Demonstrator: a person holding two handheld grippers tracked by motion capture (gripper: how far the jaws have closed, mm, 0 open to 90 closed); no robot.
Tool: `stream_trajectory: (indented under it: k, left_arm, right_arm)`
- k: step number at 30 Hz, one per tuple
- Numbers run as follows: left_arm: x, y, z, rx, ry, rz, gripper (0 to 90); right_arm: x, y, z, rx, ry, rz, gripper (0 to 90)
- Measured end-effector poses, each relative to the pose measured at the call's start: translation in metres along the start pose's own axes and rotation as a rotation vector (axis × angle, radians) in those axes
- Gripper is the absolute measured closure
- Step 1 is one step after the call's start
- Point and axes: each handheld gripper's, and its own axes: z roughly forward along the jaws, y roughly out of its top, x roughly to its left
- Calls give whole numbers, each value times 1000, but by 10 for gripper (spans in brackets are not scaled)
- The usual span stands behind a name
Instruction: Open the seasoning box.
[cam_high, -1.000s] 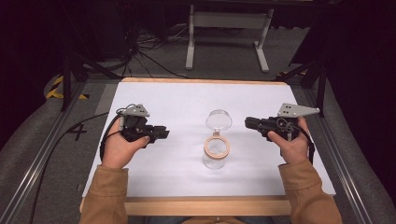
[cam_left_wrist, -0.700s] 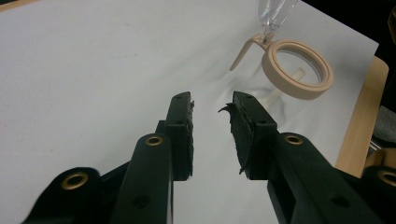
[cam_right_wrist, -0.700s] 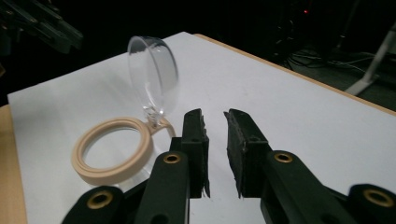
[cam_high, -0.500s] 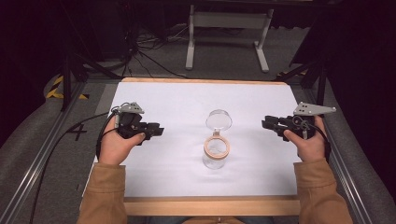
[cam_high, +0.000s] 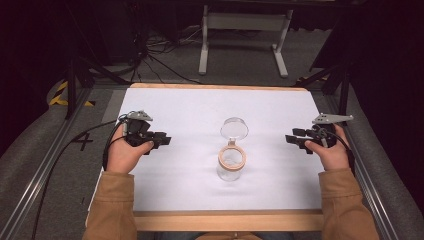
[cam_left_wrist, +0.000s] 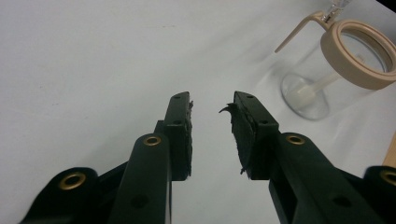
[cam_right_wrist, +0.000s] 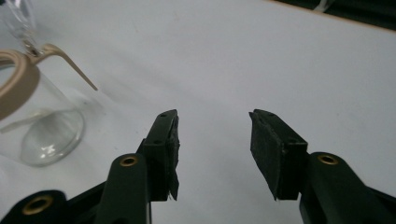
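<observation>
**Q:** Grippers first, please. How did they stand?

**A:** Both were empty. The left gripper (cam_high: 161, 140) sat at the left of the white table (cam_high: 190, 107), jaws parted by a narrow gap, with nothing between its pads (cam_left_wrist: 184, 135). The right gripper (cam_high: 292, 138) sat at the right, jaws spread somewhat wider, also with nothing between them. Each pointed inward, toward the middle of the table.

**Q:** And what lay between them?

**A:** A clear glass jar (cam_high: 231, 162) stood upright near the table's centre, with a tan ring around its mouth. Its glass lid (cam_high: 234, 128) was swung open and hung from a hinge on the far side of the rim. A slim tan arm (cam_left_wrist: 299, 30) stuck out from that hinge.

**Q:** Which hand was nearer?

**A:** Both were well apart from the jar, and I judged them about equally far. The jar lay ahead and to the right in the left gripper view, and ahead and to the left in the right gripper view (cam_right_wrist: 37, 121). Its long axis ran straight up, so a sideways grasp around the body looked natural from either side.
</observation>
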Motion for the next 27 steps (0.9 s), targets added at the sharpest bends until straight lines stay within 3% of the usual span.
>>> stream_trajectory:
  k: [7,13,18,23,27]
  left_arm:
    - [8,-5,8,8,-1,-17,657]
    - [12,-8,12,21,3,-28,653]
    - [11,-7,13,19,-1,-17,649]
    - [9,-6,13,20,-11,-18,645]
    - [8,-5,13,19,-12,-7,643]
  right_arm:
    - [-11,-12,14,87,-59,17,466]
    - [-15,-19,21,140,-64,36,445]
    - [-13,-25,34,213,-70,9,435]
    - [-8,-29,45,286,-35,-8,407]
    - [-3,-28,47,320,-36,-39,406]
